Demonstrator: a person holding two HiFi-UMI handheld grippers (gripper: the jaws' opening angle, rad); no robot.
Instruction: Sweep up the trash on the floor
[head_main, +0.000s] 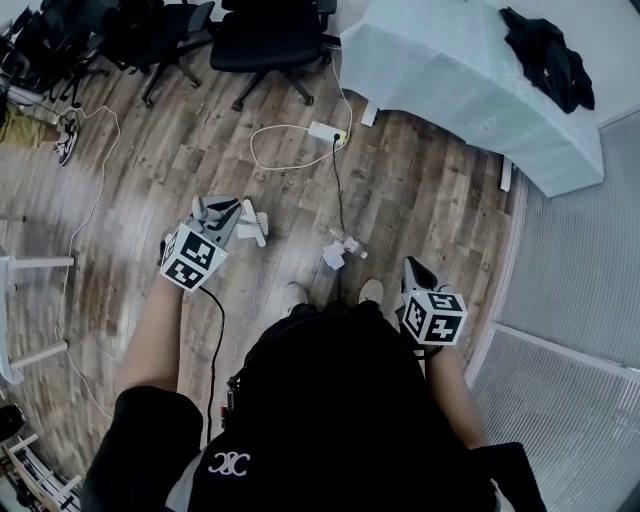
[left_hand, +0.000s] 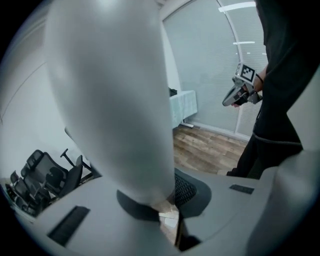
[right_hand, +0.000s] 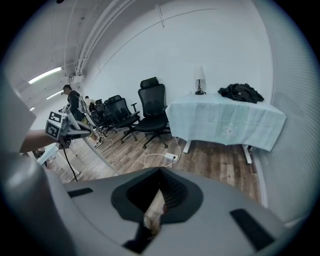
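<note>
Heads up: the trash (head_main: 338, 252) sits at 12 o'clock just past the shoes (head_main: 293, 295), and a black cable (head_main: 337, 185) runs right into it, so a careless sweep could snag that. The left gripper (left_hand: 167, 212) at 9 is clamped on a pale handle (left_hand: 110, 100), a broom I'd guess. The right gripper (right_hand: 152, 212) at 3 is pinched to a slit, nothing in it.
</note>
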